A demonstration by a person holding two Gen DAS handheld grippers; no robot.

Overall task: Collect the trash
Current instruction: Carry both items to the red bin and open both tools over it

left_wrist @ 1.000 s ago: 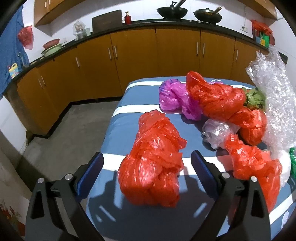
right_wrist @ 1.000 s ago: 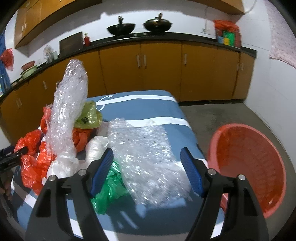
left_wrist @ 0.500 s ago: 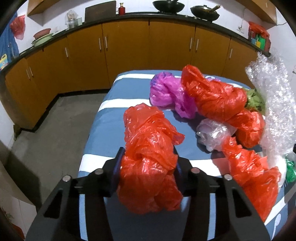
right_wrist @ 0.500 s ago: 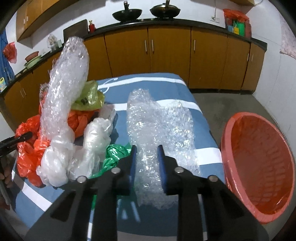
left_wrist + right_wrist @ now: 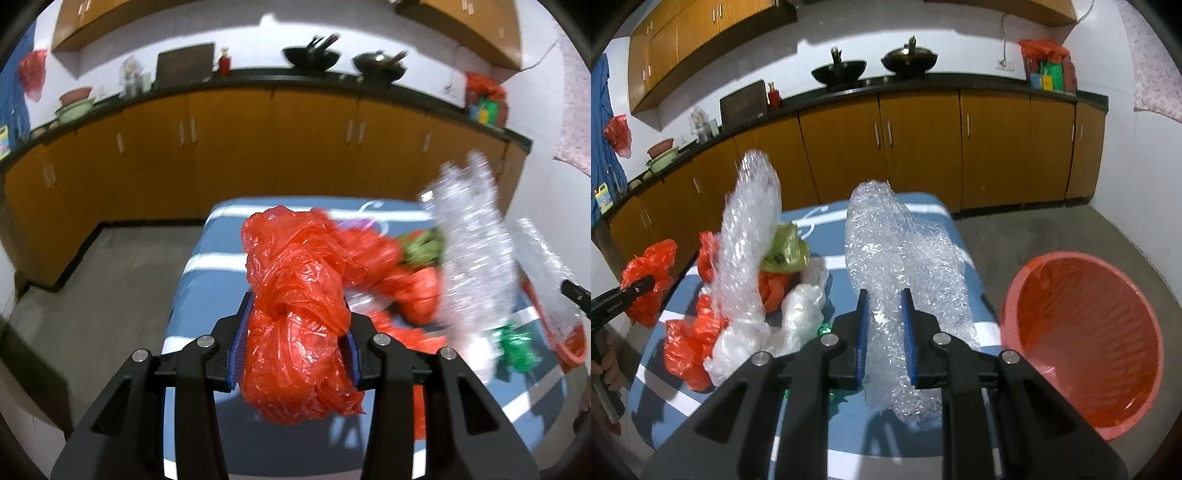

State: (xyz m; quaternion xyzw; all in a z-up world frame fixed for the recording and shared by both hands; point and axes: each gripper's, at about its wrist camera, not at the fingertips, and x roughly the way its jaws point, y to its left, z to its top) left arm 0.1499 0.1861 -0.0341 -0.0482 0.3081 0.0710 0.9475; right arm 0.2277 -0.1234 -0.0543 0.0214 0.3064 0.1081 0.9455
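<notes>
Home kitchen. Orange-brown base cabinets [image 5: 919, 147] w/ metal handles run along 2 walls under a black countertop [image 5: 923, 83]; matching wall cupboards [image 5: 701, 40] above. Two dark woks [image 5: 910, 59] sit on the countertop, plus a red bottle [image 5: 774, 96], bowls [image 5: 663, 155] and a dark board [image 5: 744, 103] leaning on the white wall. Bare concrete floor [image 5: 1052, 229]; a blue-and-white striped cloth covers the table [image 5: 820, 218].
</notes>
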